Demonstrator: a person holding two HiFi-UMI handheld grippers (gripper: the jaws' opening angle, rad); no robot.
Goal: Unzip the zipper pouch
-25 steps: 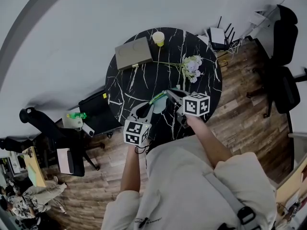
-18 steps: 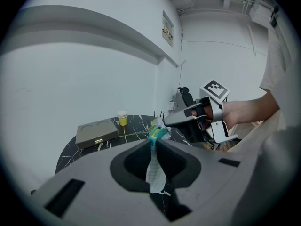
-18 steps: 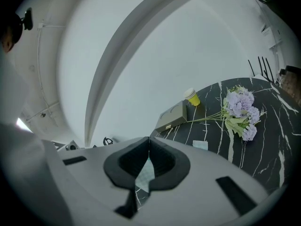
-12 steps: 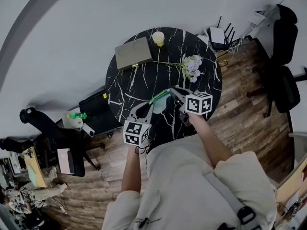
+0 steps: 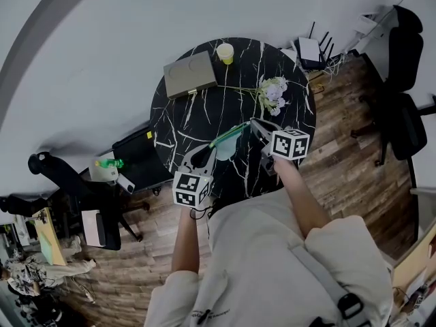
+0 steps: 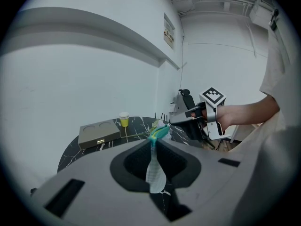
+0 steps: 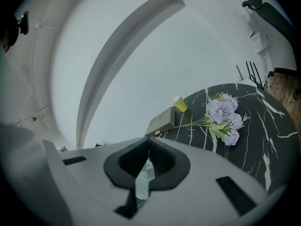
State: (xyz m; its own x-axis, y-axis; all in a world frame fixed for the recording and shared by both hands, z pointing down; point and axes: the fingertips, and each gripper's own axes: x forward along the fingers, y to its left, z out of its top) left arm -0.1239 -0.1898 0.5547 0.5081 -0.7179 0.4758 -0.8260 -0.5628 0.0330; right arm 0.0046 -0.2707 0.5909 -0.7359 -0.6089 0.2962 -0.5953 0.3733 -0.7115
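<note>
Item: zipper pouch [image 5: 229, 144], unzipping in hand, held over the table [image 5: 197, 111].
Head view: you have it stretched between both grippers. Left gripper view: your left gripper [image 6: 154, 142] is clamped on the mesh side below the teal zipper [image 6: 158, 133]. Right gripper view: your right gripper [image 7: 148, 149] is pinched tight on the pouch's zipper end, probably the pull. Next: draw the right away along the teeth, with the left anchoring. Writing: none legible; wall sign [image 6: 169, 30] too small.
</note>
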